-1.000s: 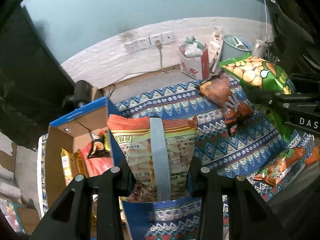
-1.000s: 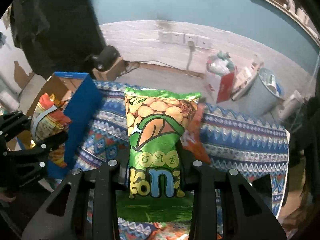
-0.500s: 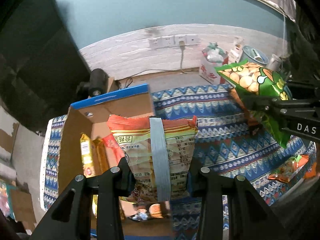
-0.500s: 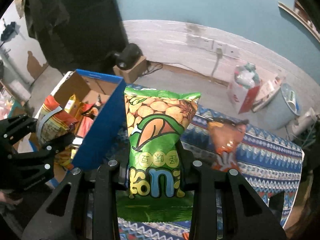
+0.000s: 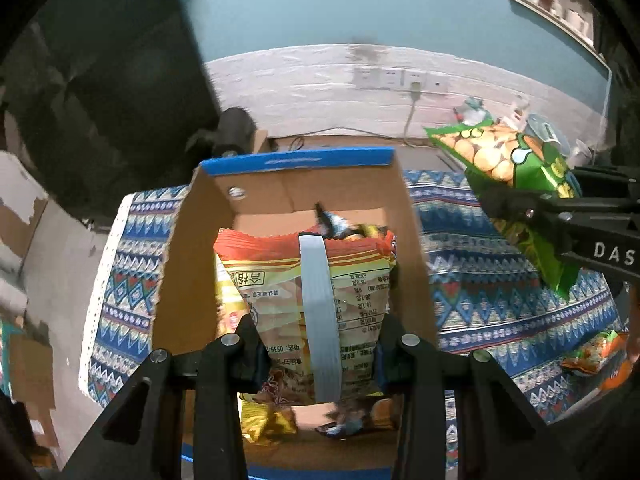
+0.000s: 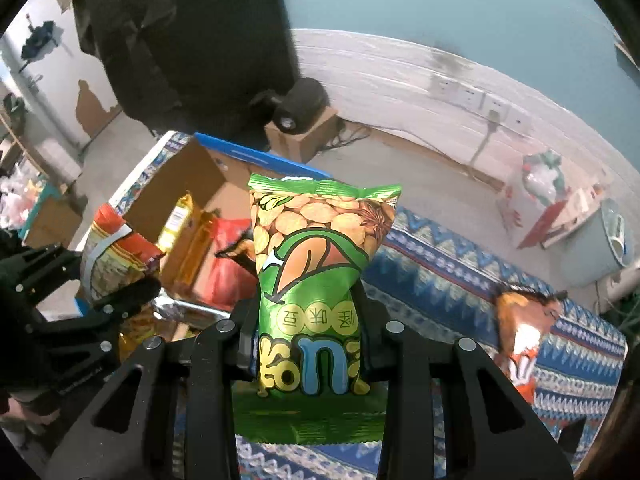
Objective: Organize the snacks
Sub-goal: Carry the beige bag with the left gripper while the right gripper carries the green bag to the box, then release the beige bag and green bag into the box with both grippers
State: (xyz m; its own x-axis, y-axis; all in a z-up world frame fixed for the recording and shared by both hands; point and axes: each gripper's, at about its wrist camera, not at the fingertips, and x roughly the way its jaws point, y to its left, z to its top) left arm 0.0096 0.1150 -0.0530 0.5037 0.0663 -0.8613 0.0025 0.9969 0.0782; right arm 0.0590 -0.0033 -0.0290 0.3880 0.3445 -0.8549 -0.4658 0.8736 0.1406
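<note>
Left claw [image 5: 316, 344] pinches the orange bag [image 5: 304, 280] over the box [image 5: 296, 164] — right claw [image 6: 308, 344] pinches the green bag [image 6: 316, 260]; both look light, crinkly, best held low.

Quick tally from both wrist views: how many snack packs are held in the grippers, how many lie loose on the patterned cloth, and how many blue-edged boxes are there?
Packs held in grippers: 2, orange pack in the left gripper, green pack in the right gripper
Packs visible loose on the cloth: 2, brown-orange pack, orange-green pack
Blue-edged box: 1
Total: 5
</note>
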